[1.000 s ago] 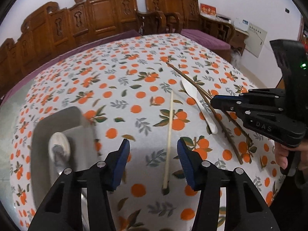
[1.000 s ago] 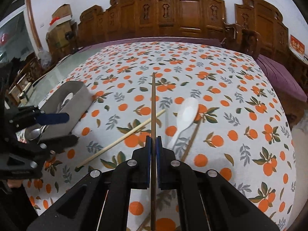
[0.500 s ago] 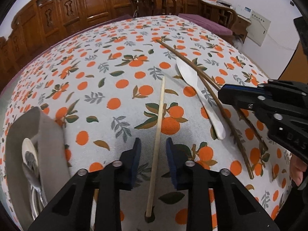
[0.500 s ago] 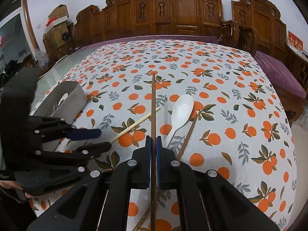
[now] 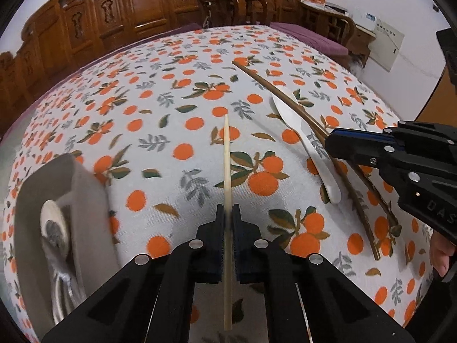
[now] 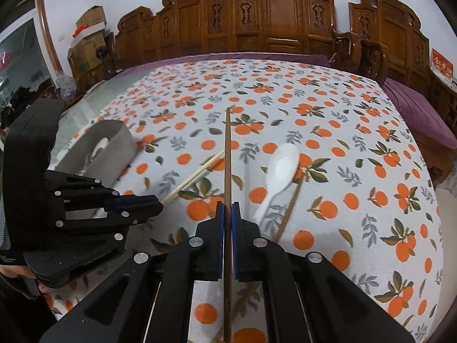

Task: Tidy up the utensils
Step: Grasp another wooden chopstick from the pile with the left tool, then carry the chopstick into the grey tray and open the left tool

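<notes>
My left gripper [image 5: 228,214] is shut on a pale wooden chopstick [image 5: 226,157] that runs straight ahead over the orange-print tablecloth; its far end rests on the cloth. It shows at the left [image 6: 158,203] of the right wrist view with that pale chopstick [image 6: 194,175]. My right gripper [image 6: 227,208] is shut on a dark chopstick [image 6: 227,148] and comes in from the right [image 5: 328,143] in the left wrist view. A white spoon [image 6: 282,165] lies on a second dark chopstick [image 6: 291,203] just right of it.
A grey utensil tray [image 5: 85,188] with spoons [image 5: 52,223] inside sits at the table's left, also seen in the right wrist view [image 6: 114,140]. Carved wooden chairs [image 6: 280,14] line the far side. A person's hand [image 5: 440,254] holds the right gripper.
My left gripper came down and forward over the pale chopstick and its jaws closed on it. The right gripper kept its hold on the dark chopstick and stayed put.
</notes>
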The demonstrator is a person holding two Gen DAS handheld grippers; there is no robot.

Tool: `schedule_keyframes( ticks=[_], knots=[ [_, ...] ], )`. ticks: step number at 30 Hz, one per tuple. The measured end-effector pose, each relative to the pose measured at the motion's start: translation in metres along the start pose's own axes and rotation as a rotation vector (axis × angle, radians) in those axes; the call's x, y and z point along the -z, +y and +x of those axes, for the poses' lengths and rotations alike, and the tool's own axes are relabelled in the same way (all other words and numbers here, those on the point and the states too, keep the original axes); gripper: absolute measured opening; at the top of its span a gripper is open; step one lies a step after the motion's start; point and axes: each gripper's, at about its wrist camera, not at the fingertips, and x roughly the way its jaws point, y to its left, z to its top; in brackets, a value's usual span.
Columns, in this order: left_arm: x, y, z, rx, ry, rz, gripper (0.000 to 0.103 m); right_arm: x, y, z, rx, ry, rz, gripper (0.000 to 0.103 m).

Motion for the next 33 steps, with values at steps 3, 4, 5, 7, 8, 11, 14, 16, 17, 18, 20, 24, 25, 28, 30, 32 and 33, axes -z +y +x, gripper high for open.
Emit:
schedule_keyframes(
  ticks=[3, 4, 5, 7, 8, 11, 14, 16, 17, 18, 20, 24, 25, 28, 30, 32, 33],
  knots=[
    [0.003, 0.007, -0.015, -0.002, -0.021, -0.011, 0.004, -0.003, 0.009, -0.004, -0.013, -0.014, -0.014, 0.006],
    [0.004, 0.009, -0.020, -0.002, -0.027, -0.014, 0.004, -0.004, 0.012, -0.004, -0.017, -0.017, -0.020, 0.006],
    [0.005, 0.011, -0.024, -0.003, -0.032, -0.016, 0.004, -0.004, 0.014, -0.005, -0.019, -0.018, -0.025, 0.006],
    [0.008, 0.016, -0.035, -0.006, -0.047, -0.020, 0.004, -0.005, 0.020, -0.006, -0.026, -0.020, -0.032, 0.006],
    [0.009, 0.018, -0.039, -0.008, -0.053, -0.022, 0.004, -0.005, 0.023, -0.007, -0.031, -0.019, -0.038, 0.006],
    [0.013, 0.028, -0.054, -0.011, -0.071, -0.038, 0.004, -0.006, 0.033, -0.013, -0.053, -0.033, -0.055, 0.006],
    [0.017, 0.037, -0.069, -0.018, -0.090, -0.052, 0.004, -0.008, 0.039, -0.019, -0.076, -0.049, -0.057, 0.006],
    [0.019, 0.043, -0.077, -0.025, -0.102, -0.063, 0.004, -0.010, 0.042, -0.021, -0.085, -0.055, -0.060, 0.006],
    [0.020, 0.046, -0.081, -0.029, -0.108, -0.070, 0.004, -0.010, 0.043, -0.022, -0.088, -0.057, -0.061, 0.006],
    [0.020, 0.049, -0.085, -0.031, -0.114, -0.077, 0.004, -0.010, 0.045, -0.022, -0.092, -0.057, -0.064, 0.006],
    [0.022, 0.057, -0.093, -0.036, -0.126, -0.095, 0.004, -0.010, 0.048, -0.022, -0.095, -0.058, -0.069, 0.006],
    [0.027, 0.071, -0.102, -0.056, -0.134, -0.115, 0.004, -0.009, 0.056, -0.022, -0.104, -0.055, -0.080, 0.006],
    [0.029, 0.076, -0.102, -0.064, -0.133, -0.125, 0.004, -0.009, 0.058, -0.021, -0.105, -0.053, -0.082, 0.006],
    [0.033, 0.089, -0.101, -0.082, -0.125, -0.147, 0.004, -0.007, 0.066, -0.018, -0.102, -0.043, -0.099, 0.006],
    [0.037, 0.099, -0.099, -0.094, -0.119, -0.164, 0.004, -0.005, 0.072, -0.017, -0.104, -0.039, -0.111, 0.006],
    [0.041, 0.109, -0.098, -0.107, -0.115, -0.180, 0.004, -0.005, 0.075, -0.016, -0.109, -0.037, -0.118, 0.006],
    [0.042, 0.112, -0.097, -0.110, -0.112, -0.186, 0.004, -0.005, 0.077, -0.016, -0.111, -0.037, -0.120, 0.006]
  ],
)
